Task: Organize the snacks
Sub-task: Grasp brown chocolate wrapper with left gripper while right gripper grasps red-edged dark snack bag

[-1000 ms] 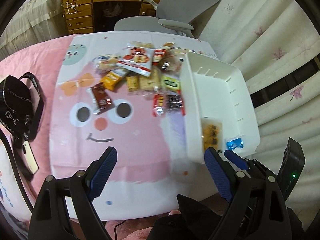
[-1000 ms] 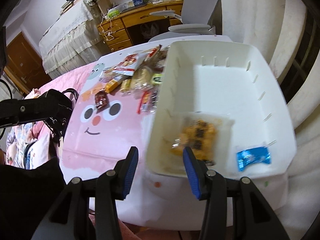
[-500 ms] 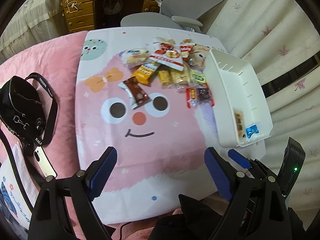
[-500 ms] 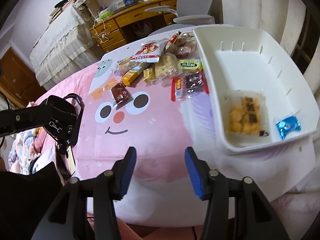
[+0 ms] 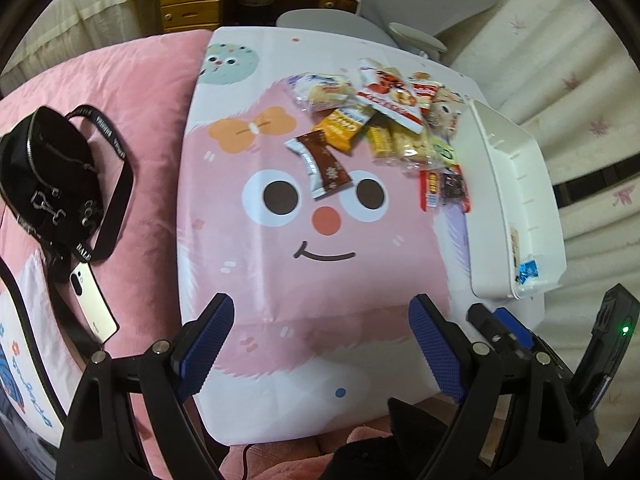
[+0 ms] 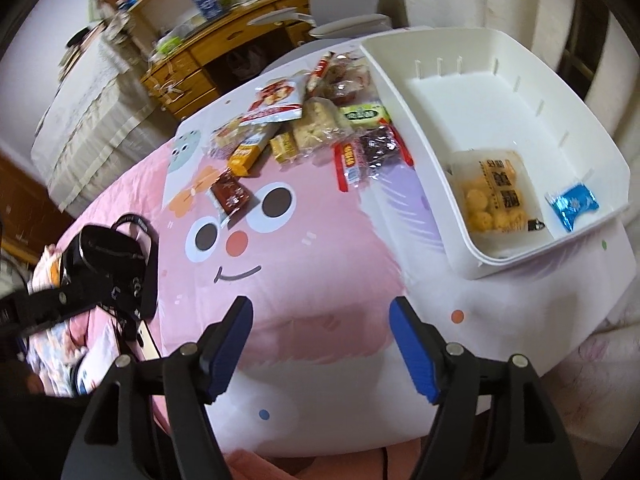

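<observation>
even, soft indoor light, moderately bright on pink cartoon mat (image 5: 320, 272); no hard shadows. strong fisheye bending, black vignette at corners in both views. glare on shiny snack wrappers (image 5: 384, 120). right wrist view slightly motion-blurred, desk (image 6: 224, 52) smeared. white bin (image 6: 520, 92) near overexposed. far room dimmer, soft focus.

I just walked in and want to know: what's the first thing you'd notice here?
A big pink cartoon face mat with round eyes and a smile covers the table. A heap of snack packets lies at its far end, and beside it stands a white bin that holds a clear pack of yellow crackers and a small blue packet. A black bag lies on the pink bedding off to the mat's left.
</observation>
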The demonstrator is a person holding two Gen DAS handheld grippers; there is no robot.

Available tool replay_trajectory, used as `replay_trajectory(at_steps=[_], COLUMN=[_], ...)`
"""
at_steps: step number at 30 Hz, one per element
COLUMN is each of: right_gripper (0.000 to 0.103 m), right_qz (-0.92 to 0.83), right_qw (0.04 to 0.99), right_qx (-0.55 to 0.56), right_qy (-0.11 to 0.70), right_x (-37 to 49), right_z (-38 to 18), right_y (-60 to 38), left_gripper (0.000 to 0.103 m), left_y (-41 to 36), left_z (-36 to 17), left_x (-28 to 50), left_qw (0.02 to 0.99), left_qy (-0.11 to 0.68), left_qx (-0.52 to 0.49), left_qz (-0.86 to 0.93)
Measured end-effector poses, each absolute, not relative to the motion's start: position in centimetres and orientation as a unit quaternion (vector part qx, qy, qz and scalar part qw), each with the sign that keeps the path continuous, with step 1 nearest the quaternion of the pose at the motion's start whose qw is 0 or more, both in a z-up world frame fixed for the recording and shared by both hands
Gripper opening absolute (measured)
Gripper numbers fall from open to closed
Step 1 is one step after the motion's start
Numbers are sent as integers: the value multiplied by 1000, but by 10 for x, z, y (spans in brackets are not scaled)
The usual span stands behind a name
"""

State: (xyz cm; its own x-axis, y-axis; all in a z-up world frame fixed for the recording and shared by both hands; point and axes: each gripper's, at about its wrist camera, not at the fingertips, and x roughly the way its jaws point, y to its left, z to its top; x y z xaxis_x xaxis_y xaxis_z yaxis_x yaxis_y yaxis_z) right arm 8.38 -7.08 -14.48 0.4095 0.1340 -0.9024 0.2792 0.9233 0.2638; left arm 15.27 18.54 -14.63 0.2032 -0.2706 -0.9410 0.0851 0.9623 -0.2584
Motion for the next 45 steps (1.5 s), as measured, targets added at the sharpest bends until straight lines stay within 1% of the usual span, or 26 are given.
replay_trajectory(at_steps=[8, 17, 28, 38, 41, 43, 44, 45], right_gripper=[72, 72, 72, 71, 71, 70, 70, 70], right_qz=[-84, -106, -192, -257, -268, -271, -272, -273], right_qw=[800, 784, 768, 772, 775, 778, 779, 779], right_qx=[244, 290, 331, 290, 283, 286, 287, 291], right_qy=[542, 539, 513, 503, 498, 490, 487, 483], right_x=[114, 163, 195, 220, 224, 224, 224, 224], right_z=[-150, -164, -203, -225, -230, -231, -232, -233], right_y=[-86, -101, -111, -109, -109, -111, -112, -114], left_gripper=[88, 88, 88, 87, 85, 81, 76, 75], left_y=[191, 191, 172, 151, 151, 150, 150, 151], left_z=[-157, -162, -213, -257, -266, -272, -275, -277], left_x=[169, 217, 274, 307, 313, 318, 320, 321], left_qw=[774, 782, 761, 745, 744, 743, 742, 741], left_qy=[622, 616, 644, 664, 664, 665, 665, 665], left_qx=[-92, -89, -79, -64, -68, -75, -82, -86], left_qz=[-75, -31, 3, 0, 3, 3, 2, 3])
